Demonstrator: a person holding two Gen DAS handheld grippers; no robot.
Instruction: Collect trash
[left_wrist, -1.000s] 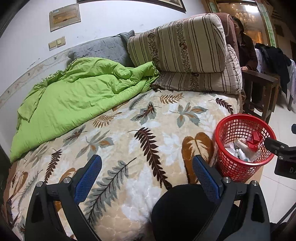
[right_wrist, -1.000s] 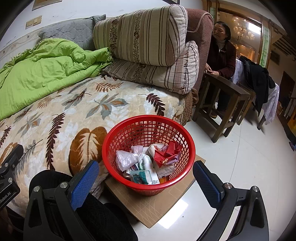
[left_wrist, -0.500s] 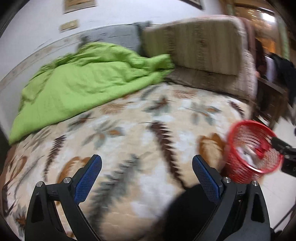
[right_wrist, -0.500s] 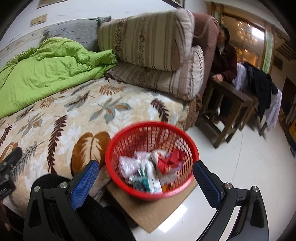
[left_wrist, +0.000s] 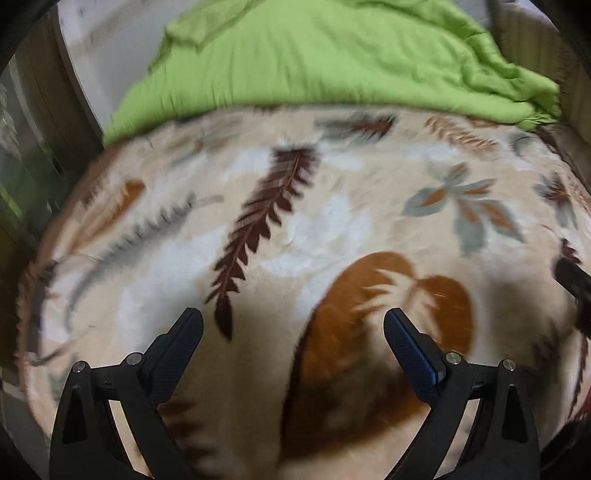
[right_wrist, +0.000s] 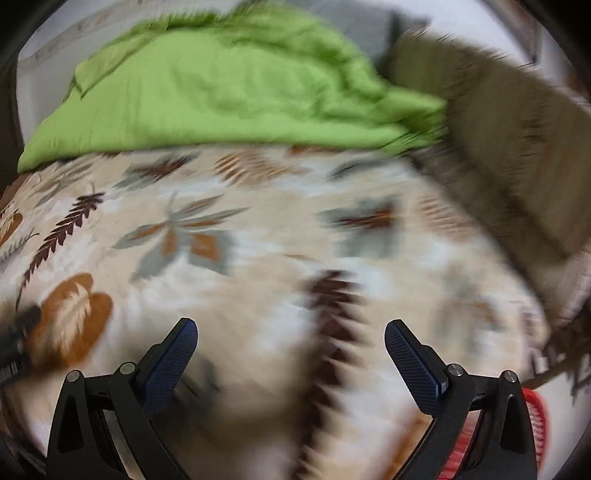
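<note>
- My left gripper (left_wrist: 293, 325) hangs over the leaf-print blanket (left_wrist: 332, 221), its two fingers spread wide with nothing between them.
- Below that gap lies a large brown leaf of the blanket's pattern, and a dark fern frond runs up the blanket on the left side of it.
- My right gripper (right_wrist: 291, 334) is also above the leaf-print blanket (right_wrist: 258, 240), fingers spread wide and empty; this view is heavily smeared.
- The green quilt (left_wrist: 332, 51) is bunched along the far edge of the blanket, touching it, seen in both views (right_wrist: 221, 85).
- A brownish striped cushion (right_wrist: 517, 155) sits at the far right corner of the blanket, against the quilt; its detail is blurred.
- The red basket (right_wrist: 535, 417) shows only as a sliver of rim off the blanket's near right edge, behind my right finger; what it holds is hidden.
- I can see no loose trash on the blanket, though blur makes small things hard to tell.
- A dark piece at the blanket's right edge in the left view looks like part of my other gripper.
</note>
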